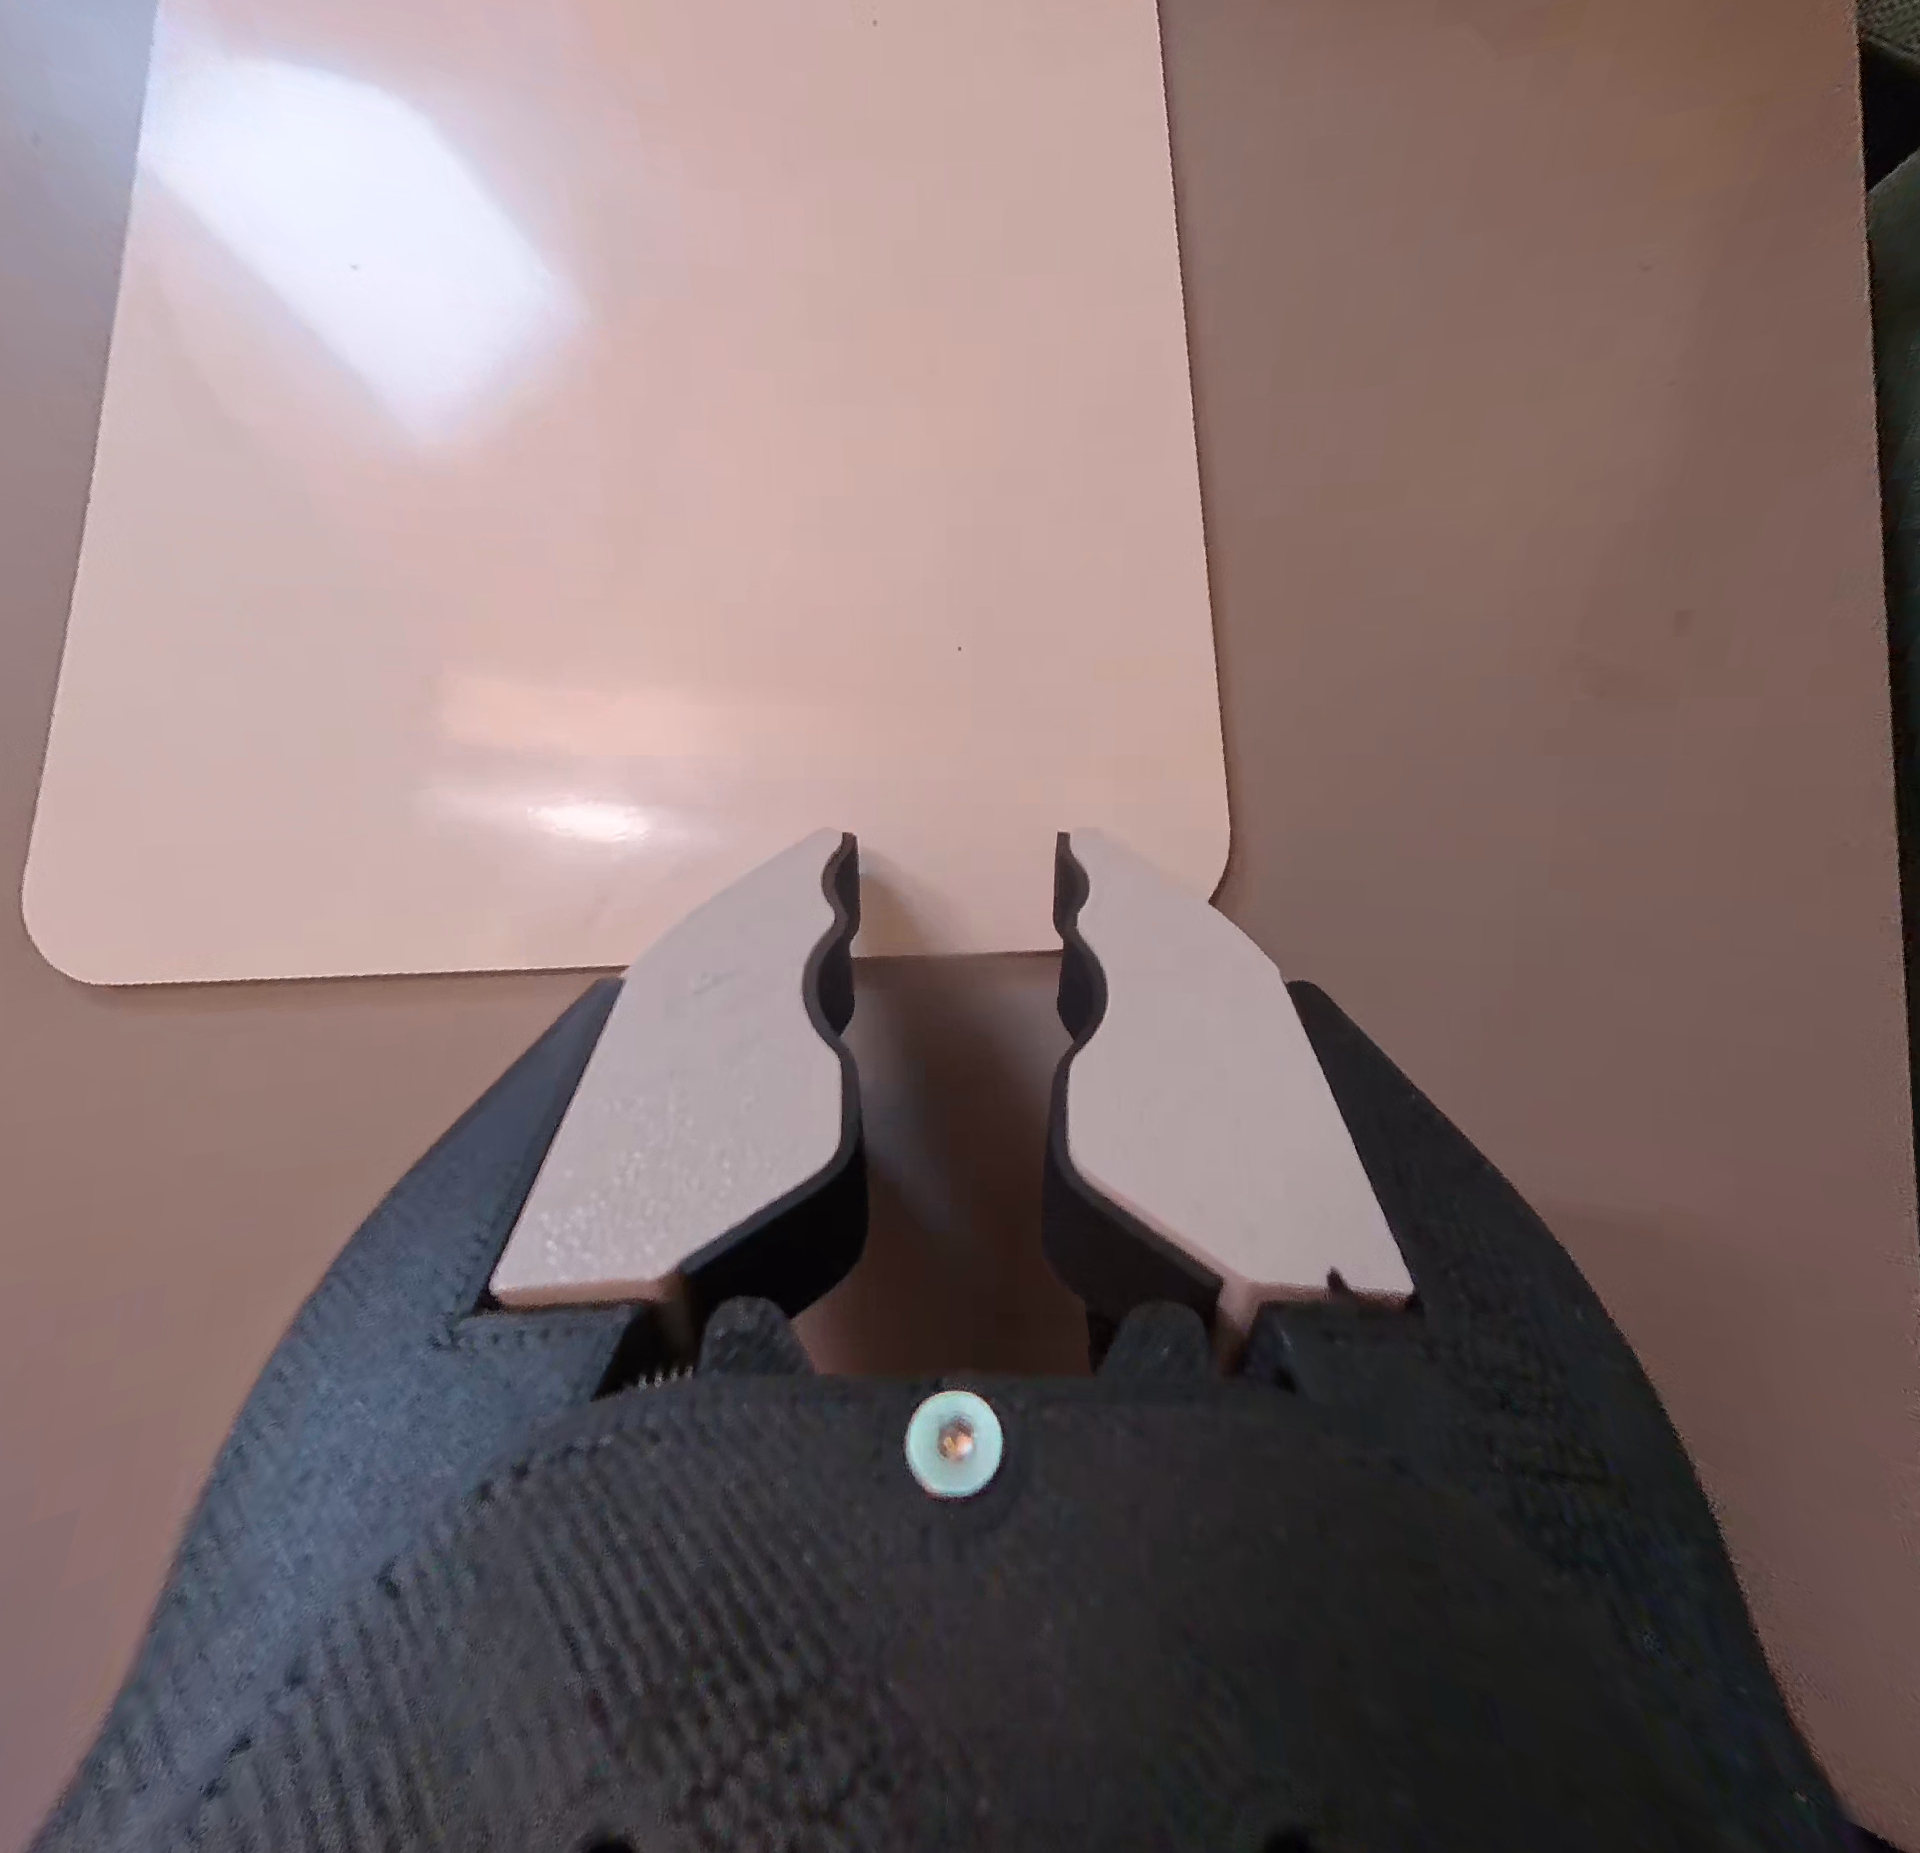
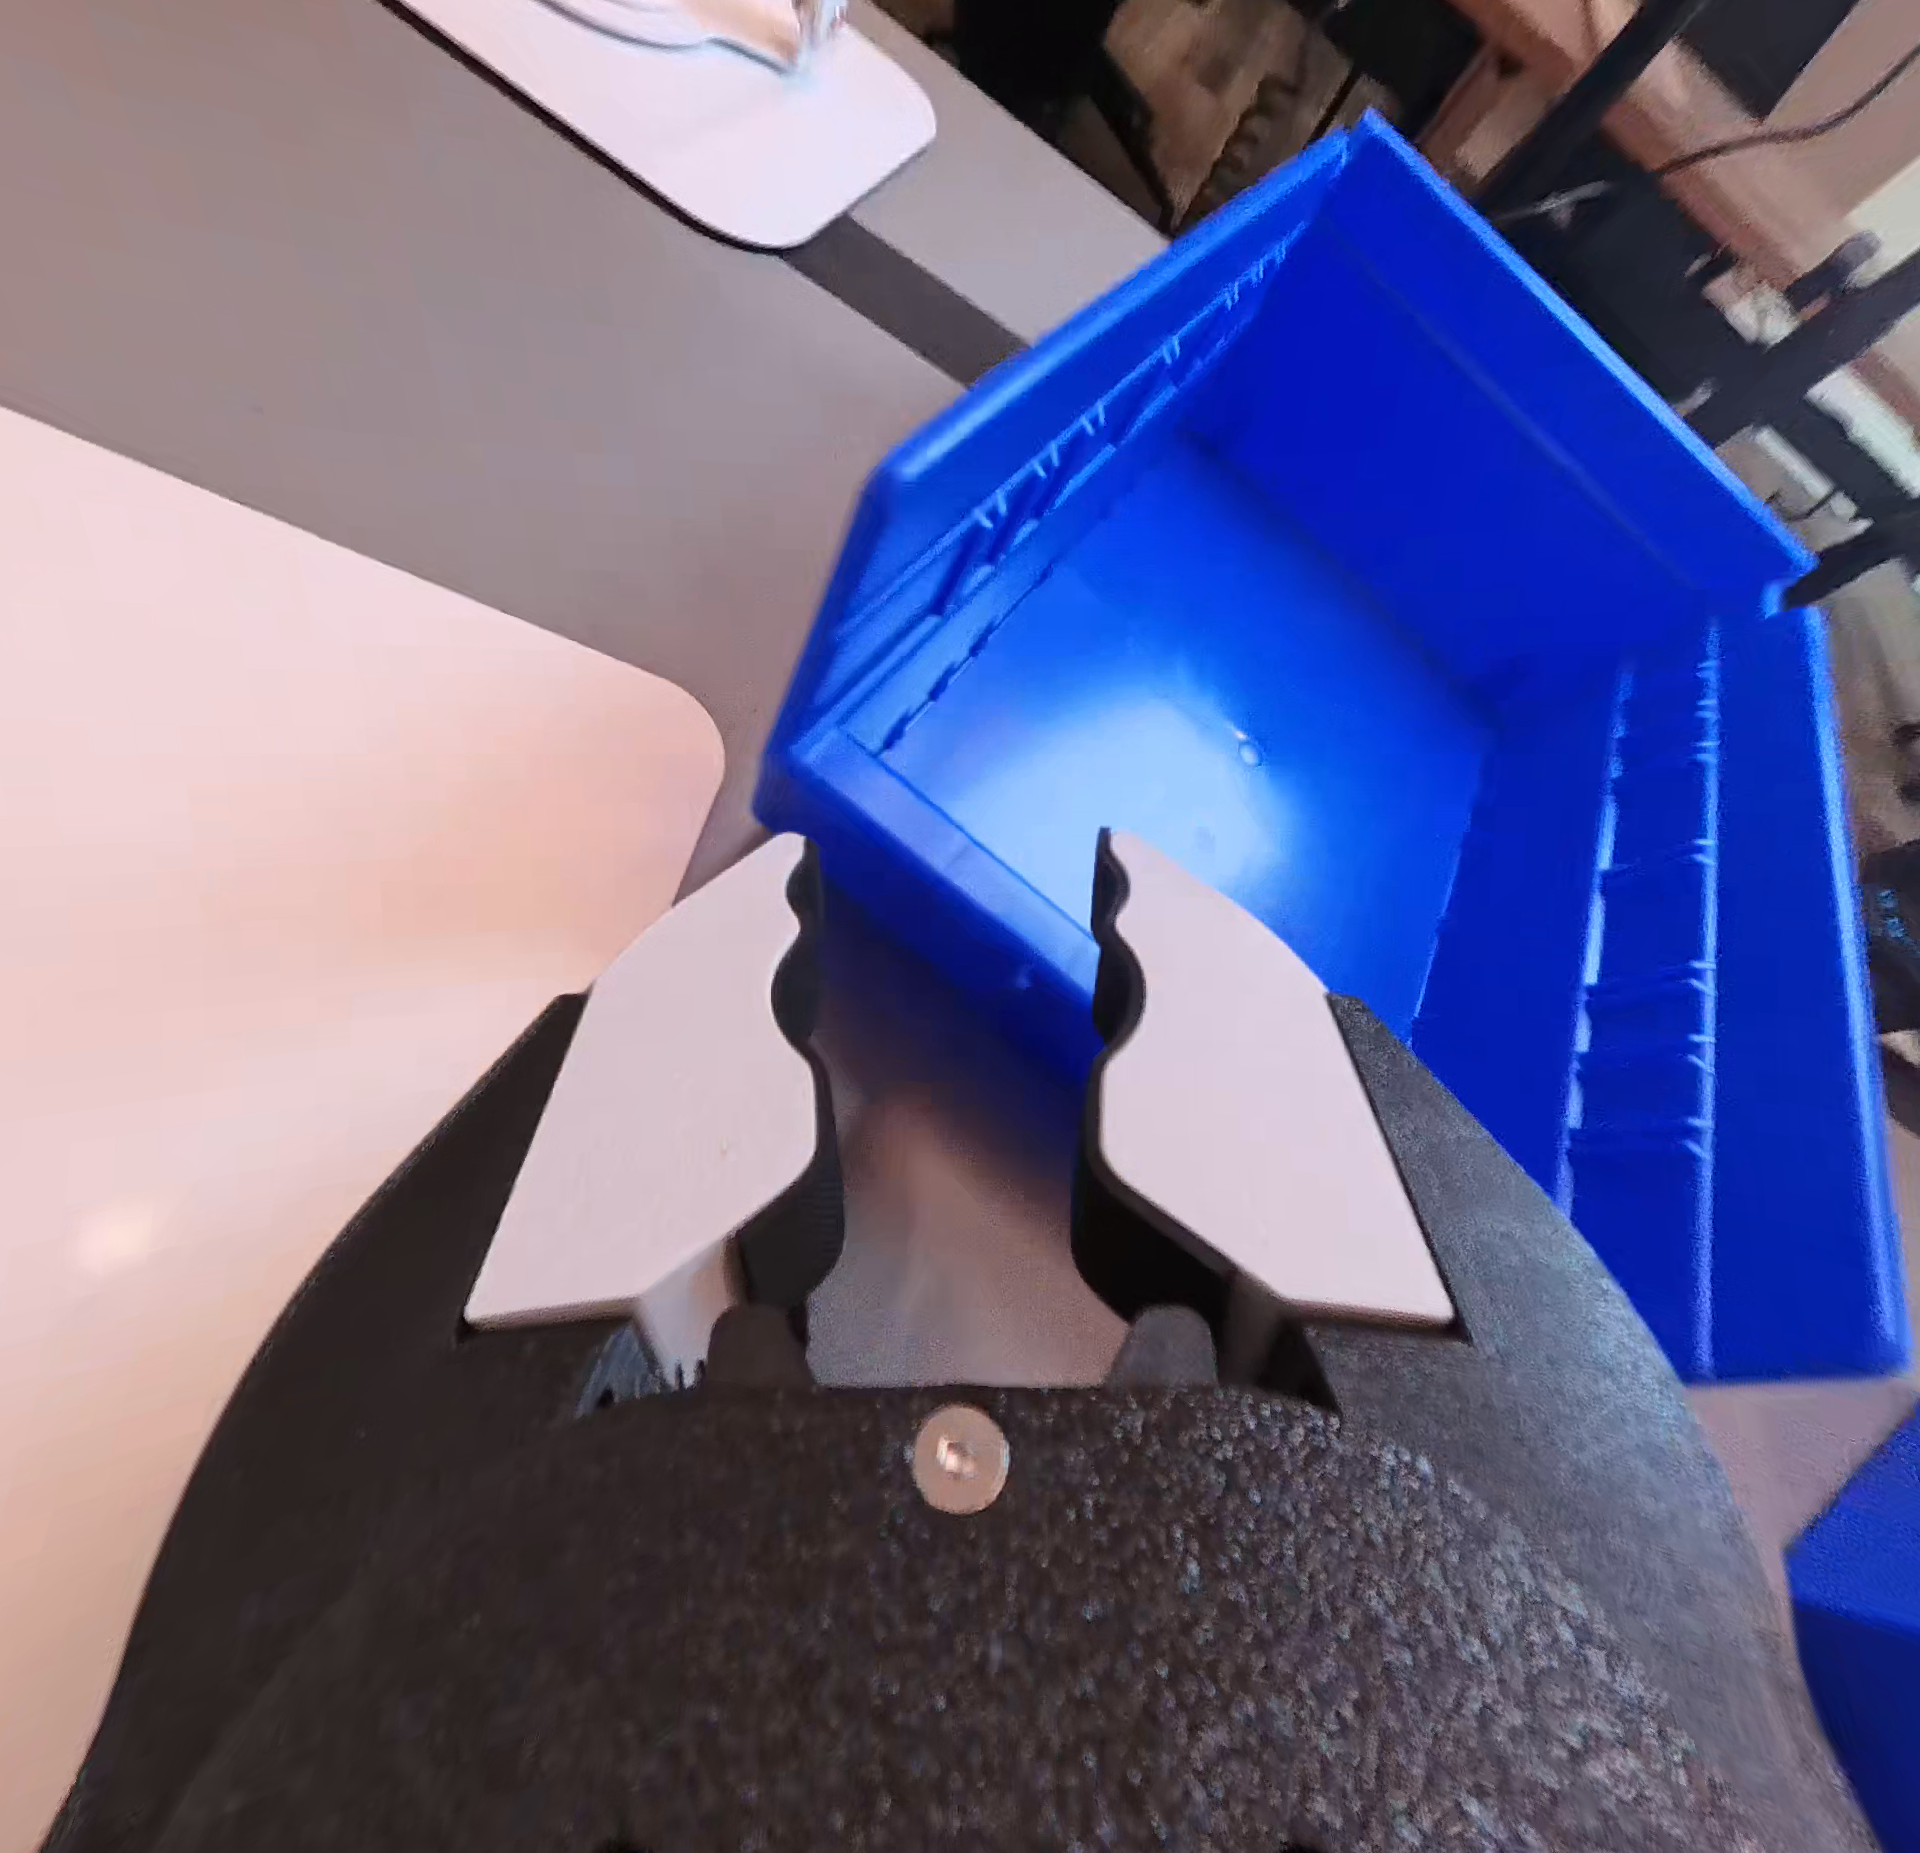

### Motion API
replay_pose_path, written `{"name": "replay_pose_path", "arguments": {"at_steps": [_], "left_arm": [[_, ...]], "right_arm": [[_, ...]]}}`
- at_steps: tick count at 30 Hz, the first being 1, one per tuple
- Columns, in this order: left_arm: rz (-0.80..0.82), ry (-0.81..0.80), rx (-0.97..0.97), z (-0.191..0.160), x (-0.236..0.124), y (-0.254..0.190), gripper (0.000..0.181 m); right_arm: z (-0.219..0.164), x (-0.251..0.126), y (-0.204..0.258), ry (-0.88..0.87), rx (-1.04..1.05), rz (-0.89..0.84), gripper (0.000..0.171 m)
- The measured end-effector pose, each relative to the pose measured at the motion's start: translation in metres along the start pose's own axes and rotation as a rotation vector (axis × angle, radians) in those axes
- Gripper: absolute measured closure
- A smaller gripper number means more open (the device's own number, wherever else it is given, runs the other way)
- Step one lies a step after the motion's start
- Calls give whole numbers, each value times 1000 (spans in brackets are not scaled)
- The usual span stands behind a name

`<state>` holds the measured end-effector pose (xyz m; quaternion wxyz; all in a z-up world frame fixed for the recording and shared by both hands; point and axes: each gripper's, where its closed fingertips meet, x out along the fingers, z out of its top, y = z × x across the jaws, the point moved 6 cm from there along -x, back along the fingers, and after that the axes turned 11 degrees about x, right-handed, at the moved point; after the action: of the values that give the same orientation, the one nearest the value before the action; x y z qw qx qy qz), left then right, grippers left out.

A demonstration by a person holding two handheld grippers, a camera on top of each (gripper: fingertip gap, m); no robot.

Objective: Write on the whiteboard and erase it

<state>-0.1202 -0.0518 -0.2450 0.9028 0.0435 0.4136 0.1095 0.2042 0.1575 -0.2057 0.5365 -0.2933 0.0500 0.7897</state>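
Observation:
A blank, glossy whiteboard point(image 1: 644, 473) with rounded corners lies flat on the table. My left gripper point(image 1: 956, 847) is open and empty, its fingertips over the board's near edge by the near right corner. In the right wrist view the same board point(image 2: 291, 816) shows at the left. My right gripper point(image 2: 951, 847) is open and empty, held over the near corner of a blue plastic bin point(image 2: 1340, 650), to the right of the board. No marker or eraser shows in either view.
The blue bin's inside shows nothing in it. A second blue thing point(image 2: 1860, 1637) sits at the right edge. A second white board point(image 2: 727, 110) with something clear and shiny on it lies farther back. Dark stands and cables point(image 2: 1714, 276) are beyond the table edge.

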Motion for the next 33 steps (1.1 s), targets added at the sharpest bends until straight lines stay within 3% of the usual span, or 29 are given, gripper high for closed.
{"name": "replay_pose_path", "arguments": {"at_steps": [4,8,10,13,17,21,25,29,31,32,33], "left_arm": [[34,-17,5,-1,-2,5,146],[94,-96,-19,6,-11,15,149],[141,-134,-33,9,-19,20,149],[237,-175,-49,11,-32,31,149],[434,-146,-76,2,-56,53,148],[675,-6,-165,-25,-98,87,142],[821,276,-246,-66,-132,118,133],[719,541,-353,-106,-128,129,124],[711,673,-335,-124,-125,131,140],[673,676,-316,-127,-121,129,151],[677,678,-286,-127,-120,128,152]], "right_arm": [[-3,-14,4,-59,-39,-1,120],[-9,-6,2,-60,-51,24,116],[-10,3,-6,-20,-126,-31,123],[-9,16,-21,34,-83,-73,123],[1,5,-17,-52,-40,-47,123],[12,-20,12,-189,-44,113,120],[25,-38,31,-285,-10,234,118],[23,-39,39,-282,-14,281,118],[20,-38,41,-269,-21,292,118],[19,-37,41,-265,-19,299,118],[18,-38,42,-264,-17,307,119]]}}
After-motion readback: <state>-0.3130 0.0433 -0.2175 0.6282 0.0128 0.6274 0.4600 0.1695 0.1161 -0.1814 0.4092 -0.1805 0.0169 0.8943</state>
